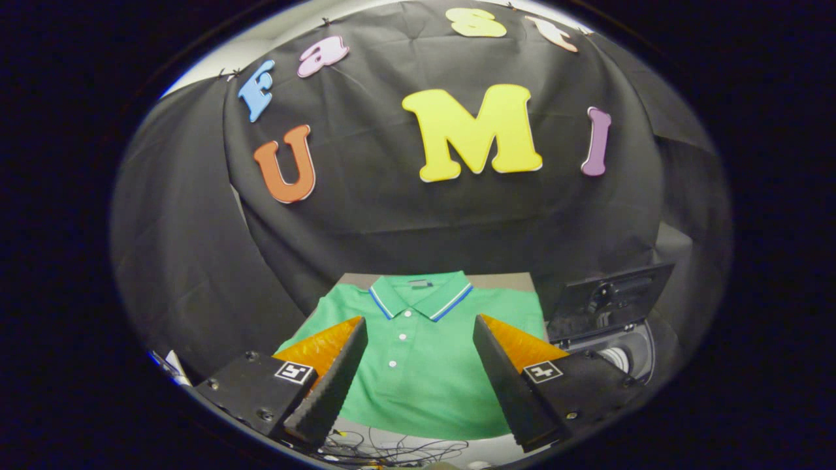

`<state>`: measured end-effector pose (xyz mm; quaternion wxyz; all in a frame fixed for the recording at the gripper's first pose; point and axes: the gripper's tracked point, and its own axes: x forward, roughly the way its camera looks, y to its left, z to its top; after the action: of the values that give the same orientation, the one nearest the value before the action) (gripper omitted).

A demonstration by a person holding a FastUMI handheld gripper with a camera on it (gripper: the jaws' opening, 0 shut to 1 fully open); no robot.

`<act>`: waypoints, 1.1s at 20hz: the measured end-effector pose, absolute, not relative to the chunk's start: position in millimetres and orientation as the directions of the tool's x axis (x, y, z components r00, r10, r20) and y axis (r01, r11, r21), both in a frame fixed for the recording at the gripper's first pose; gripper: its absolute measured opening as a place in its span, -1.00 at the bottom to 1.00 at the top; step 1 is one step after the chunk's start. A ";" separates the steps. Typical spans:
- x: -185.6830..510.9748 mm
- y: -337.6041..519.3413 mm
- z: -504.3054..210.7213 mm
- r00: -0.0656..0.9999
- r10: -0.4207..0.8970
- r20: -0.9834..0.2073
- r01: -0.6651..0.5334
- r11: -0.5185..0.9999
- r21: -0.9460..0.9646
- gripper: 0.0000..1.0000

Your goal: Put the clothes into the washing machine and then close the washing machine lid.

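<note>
Light is even and fairly bright, falling from above. The green shirt (418,365) between and beyond the spread fingers (336,372) is sharp and evenly lit, without glare. The washer (610,323) ahead to the right sits dimmer. Fisheye bending grows outward, and the cables (392,450) below the fingers look slightly soft.

Your one camera rides on the tool (418,372), looking forward and slightly down along its spread fingers, near the shirt (418,365) on the table (509,282), facing the booth wall.
</note>
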<state>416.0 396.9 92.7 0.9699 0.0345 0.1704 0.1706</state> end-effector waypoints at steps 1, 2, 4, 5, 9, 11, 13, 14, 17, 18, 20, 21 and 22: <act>422.4 403.7 84.2 0.879 0.337 -0.338 -0.315 0.942 0.119 1.00; 429.1 408.8 74.8 0.874 0.328 -0.358 -0.309 0.945 0.110 1.00; 442.3 415.5 57.2 0.865 0.302 -0.401 -0.286 0.953 0.101 1.00; 447.2 418.1 48.5 0.856 0.290 -0.429 -0.272 0.957 0.103 1.00; 459.5 427.4 22.5 0.828 0.252 -0.501 -0.227 0.968 0.111 1.00; 463.9 425.4 10.9 0.816 0.219 -0.535 -0.194 0.976 0.104 1.00; 465.4 427.2 11.9 0.820 0.200 -0.536 -0.179 0.980 0.093 1.00; 467.0 428.5 12.1 0.825 0.182 -0.535 -0.173 0.983 0.069 0.99; 465.9 427.1 9.1 0.825 0.129 -0.551 -0.186 0.981 -0.050 0.99; 465.9 428.2 6.3 0.819 0.130 -0.559 -0.180 0.983 -0.036 1.00; 465.9 427.8 7.6 0.813 0.146 -0.564 -0.172 0.985 0.008 0.99; 465.8 427.2 8.8 0.812 0.147 -0.565 -0.179 0.984 -0.002 0.98; 465.8 426.7 8.7 0.811 0.143 -0.568 -0.182 0.983 -0.014 0.98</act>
<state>465.8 426.7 8.7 0.9509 -0.0337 0.2954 0.0855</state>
